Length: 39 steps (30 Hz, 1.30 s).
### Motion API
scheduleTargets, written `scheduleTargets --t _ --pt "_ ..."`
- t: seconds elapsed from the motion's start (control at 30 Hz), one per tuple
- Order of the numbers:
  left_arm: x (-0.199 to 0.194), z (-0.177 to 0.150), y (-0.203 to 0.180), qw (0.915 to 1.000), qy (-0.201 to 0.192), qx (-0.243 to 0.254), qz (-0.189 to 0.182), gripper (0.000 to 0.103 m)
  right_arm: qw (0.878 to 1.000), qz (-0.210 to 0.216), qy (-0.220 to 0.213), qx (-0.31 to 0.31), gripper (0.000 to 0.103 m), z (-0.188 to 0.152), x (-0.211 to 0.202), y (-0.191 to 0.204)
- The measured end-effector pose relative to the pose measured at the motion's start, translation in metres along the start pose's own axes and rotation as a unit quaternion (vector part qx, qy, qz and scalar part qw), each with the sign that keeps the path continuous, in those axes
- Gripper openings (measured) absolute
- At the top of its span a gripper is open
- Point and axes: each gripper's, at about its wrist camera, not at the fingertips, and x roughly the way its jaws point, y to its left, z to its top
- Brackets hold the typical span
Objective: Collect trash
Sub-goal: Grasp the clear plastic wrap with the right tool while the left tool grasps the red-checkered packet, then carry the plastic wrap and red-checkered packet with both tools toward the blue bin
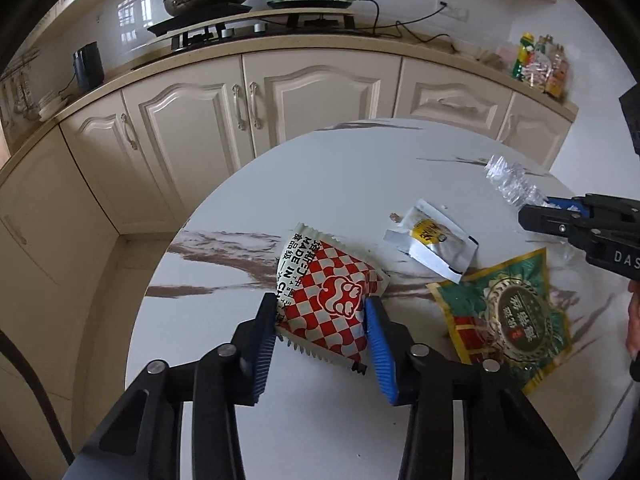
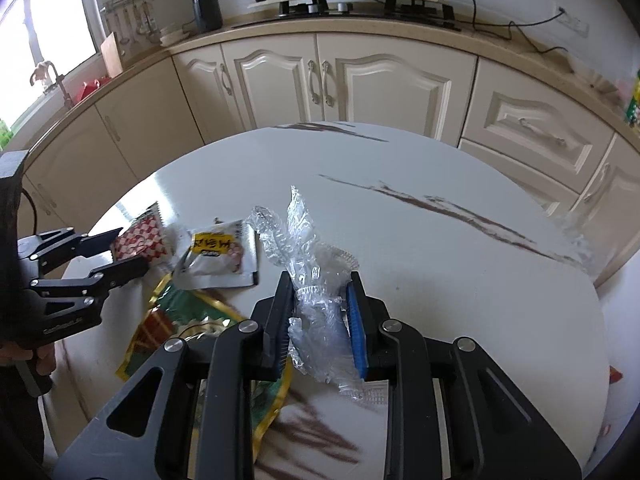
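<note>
I am gripping two pieces of trash at once, one per tool. Left tool [image 1: 320, 320]: pads are pressing both sides of the checkered wrapper [image 1: 336, 300], which is bulging between them with its serrated lower edge just over the table [image 1: 320, 168]. Right tool [image 2: 318, 320]: closed on the clear film [image 2: 316, 280], a crumpled wad whose loose tail is sticking up past the fingertips.

Landmark: the silver sachet [image 1: 432, 240], lying flat on the table. The checkered wrapper is just left of it in the left wrist view; the clear film is on its far right. The green bag [image 1: 504, 320] is lying flat just nearer me than the sachet, its corner tucked under the sachet's edge or touching it; I cannot tell which.

Judgement on doing this step well:
- I am keeping the left squeeze steady; the wrapper is puffed and slippery, so a bite low on the body, as now, should hold better than one at the seam.
- I am planning a straight lift on both sides, so that neither load drags the sachet or the green bag.
- The film's tail is trailing free; I am watching that it does not snag on the sachet.
- No bin is showing in either view, so I cannot yet say where these go.

Remaining on the table, as I judge it: sachet and green bag.
</note>
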Motion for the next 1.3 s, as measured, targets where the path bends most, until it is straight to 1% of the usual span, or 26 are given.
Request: scheduleTargets --t 0.03,0.07,0.1,0.2,0.27,0.33,0.37,0.43,0.53,0.57,0.67,0.73,0.77,0.87,0.97,1.03,1.07,1.13,1.2,1.27,1.3 --pt "-0.001 -0.001 0.001 1.0000 0.000 -0.003 -0.003 0.034 1.000 0.000 -0.002 0.000 0.024 -0.001 -0.003 0.002" --pt "-0.003 -0.001 0.001 1.0000 0.001 -0.005 -0.005 0.027 1.000 0.002 -0.003 -0.001 0.024 -0.001 -0.005 0.004" --pt "-0.005 -0.002 -0.001 0.9999 0.004 -0.003 -0.016 0.007 1.000 0.003 -0.005 -0.001 0.024 -0.002 -0.008 0.006" --pt "-0.013 -0.006 -0.005 0.9998 0.007 0.000 -0.016 0.007 1.000 0.004 -0.014 0.000 0.024 -0.004 -0.018 0.013" --pt "-0.017 -0.009 -0.005 0.9996 0.014 -0.008 -0.022 0.006 1.000 0.006 -0.019 0.000 0.024 -0.004 -0.025 0.016" --pt "-0.024 -0.013 -0.005 0.9997 0.013 -0.009 -0.018 0.006 1.000 0.007 -0.025 -0.001 0.024 -0.005 -0.034 0.023" --pt "-0.029 -0.016 -0.004 0.9994 0.014 -0.012 -0.028 0.006 1.000 0.008 -0.028 -0.003 0.024 -0.005 -0.039 0.028" --pt "-0.047 -0.023 -0.003 0.9989 0.001 -0.021 -0.041 0.006 0.999 0.011 -0.035 -0.008 0.024 -0.007 -0.048 0.037" --pt "-0.090 -0.038 0.004 0.9976 -0.032 -0.036 -0.050 0.006 0.999 0.020 -0.045 -0.020 0.024 -0.008 -0.061 0.059" --pt "-0.105 -0.043 0.007 0.9970 -0.044 -0.041 -0.048 0.006 0.998 0.023 -0.048 -0.026 0.024 -0.008 -0.066 0.069" --pt "-0.146 -0.062 0.020 0.9955 -0.070 -0.054 -0.035 0.007 0.996 0.045 -0.064 -0.043 0.024 -0.008 -0.082 0.104" --pt "-0.179 -0.082 0.036 0.9934 -0.088 -0.071 -0.019 0.007 0.994 0.061 -0.074 -0.060 0.024 -0.008 -0.091 0.133" --pt "-0.189 -0.090 0.041 0.9926 -0.095 -0.076 -0.013 0.007 0.992 0.070 -0.079 -0.072 0.024 -0.008 -0.095 0.151" --pt "-0.229 -0.125 0.068 0.9890 -0.107 -0.099 0.023 0.007 0.986 0.097 -0.088 -0.103 0.024 -0.010 -0.102 0.203" --pt "-0.257 -0.163 0.099 0.9839 -0.107 -0.135 0.046 0.007 0.979 0.126 -0.090 -0.135 0.024 -0.016 -0.102 0.260" --pt "-0.270 -0.194 0.125 0.9792 -0.100 -0.163 0.067 0.008 0.974 0.146 -0.090 -0.151 0.024 -0.023 -0.096 0.297" --pt "-0.273 -0.206 0.135 0.9772 -0.094 -0.174 0.077 0.008 0.970 0.160 -0.083 -0.161 0.024 -0.027 -0.090 0.320" --pt "-0.276 -0.229 0.156 0.9724 -0.081 -0.197 0.095 0.008 0.967 0.174 -0.075 -0.172 0.024 -0.036 -0.077 0.351" --pt "-0.272 -0.257 0.178 0.9667 -0.060 -0.226 0.105 0.008 0.962 0.190 -0.055 -0.186 0.024 -0.049 -0.056 0.386" --pt "-0.264 -0.280 0.197 0.9604 -0.039 -0.251 0.115 0.008 0.960 0.196 -0.033 -0.199 0.024 -0.063 -0.031 0.414" --pt "-0.257 -0.293 0.206 0.9576 -0.024 -0.264 0.114 0.008 0.959 0.198 -0.021 -0.203 0.024 -0.070 -0.015 0.427"
